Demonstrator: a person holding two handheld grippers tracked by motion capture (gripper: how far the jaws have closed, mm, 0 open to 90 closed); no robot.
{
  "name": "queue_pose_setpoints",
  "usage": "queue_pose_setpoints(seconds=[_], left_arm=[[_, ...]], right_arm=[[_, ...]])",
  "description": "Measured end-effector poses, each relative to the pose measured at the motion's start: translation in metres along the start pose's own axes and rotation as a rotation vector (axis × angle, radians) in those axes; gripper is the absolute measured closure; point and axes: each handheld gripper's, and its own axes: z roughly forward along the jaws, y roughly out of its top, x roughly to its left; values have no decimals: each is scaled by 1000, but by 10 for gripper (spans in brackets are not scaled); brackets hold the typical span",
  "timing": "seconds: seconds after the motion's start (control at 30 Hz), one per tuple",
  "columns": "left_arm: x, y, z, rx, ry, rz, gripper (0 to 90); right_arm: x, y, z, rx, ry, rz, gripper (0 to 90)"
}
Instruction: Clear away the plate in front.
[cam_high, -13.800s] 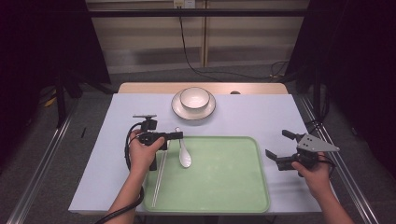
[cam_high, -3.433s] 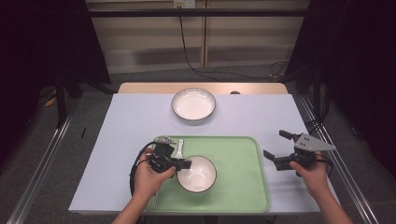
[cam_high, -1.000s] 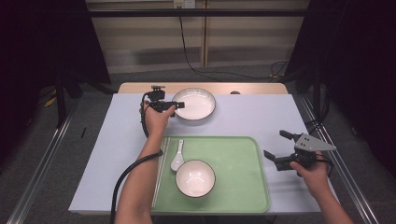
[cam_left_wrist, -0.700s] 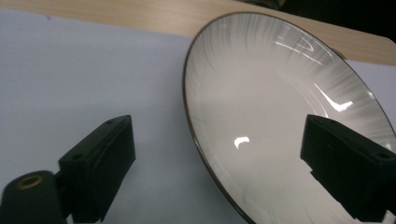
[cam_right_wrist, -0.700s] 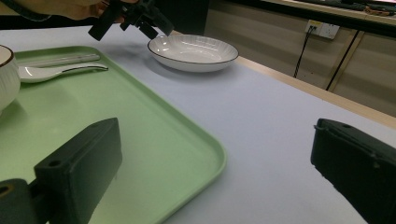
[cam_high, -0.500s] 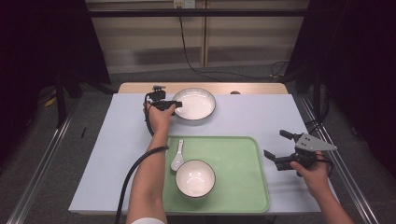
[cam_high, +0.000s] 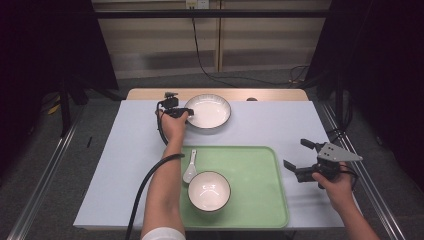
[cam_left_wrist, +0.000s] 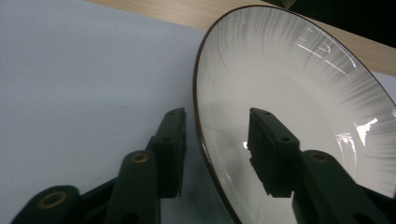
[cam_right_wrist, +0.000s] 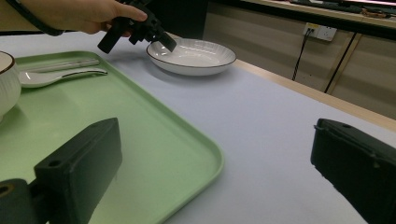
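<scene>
The left tongs (cam_high: 186, 112) reach to the far side of the tabletop (cam_high: 125, 150), where a white plate (cam_high: 207, 111) with a dark rim sits near the far edge. In the left gripper view the plate's (cam_left_wrist: 299, 107) left rim runs between the two jaws: one jaw stands outside the rim over the tabletop (cam_left_wrist: 70, 84), the other over the plate's inner face. The jaws have just been closing on the rim and stand narrow, but a gap shows on either side of it, so the pads do not press it. The right gripper view shows the left tongs (cam_right_wrist: 161, 39) at the plate's (cam_right_wrist: 196, 56) edge, held by a hand (cam_right_wrist: 79, 14).

A green tray (cam_high: 260, 185) lies on the near half of the tabletop. On it stands a white bowl (cam_high: 209, 190), and a white spoon (cam_high: 190, 167) lies just beyond the bowl on the left.

The right tongs (cam_high: 296, 159) hang over the tabletop to the right of the tray, well apart from the plate, with jaws wide and nothing between them.
</scene>
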Motion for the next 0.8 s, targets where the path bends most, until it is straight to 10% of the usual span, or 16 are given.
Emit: queue_pose_setpoints(seconds=[0.3, 0.57, 0.8], left_arm=[[-1, 0, 1, 6, 30, -23, 707], [5, 3, -2, -14, -52, -121, 802], [-12, 13, -14, -74, -90, -48, 847]], right_arm=[[0, 0, 0, 6, 7, 3, 15], [-1, 0, 2, 10, 1, -5, 14], [-5, 3, 5, -3, -57, -60, 10]])
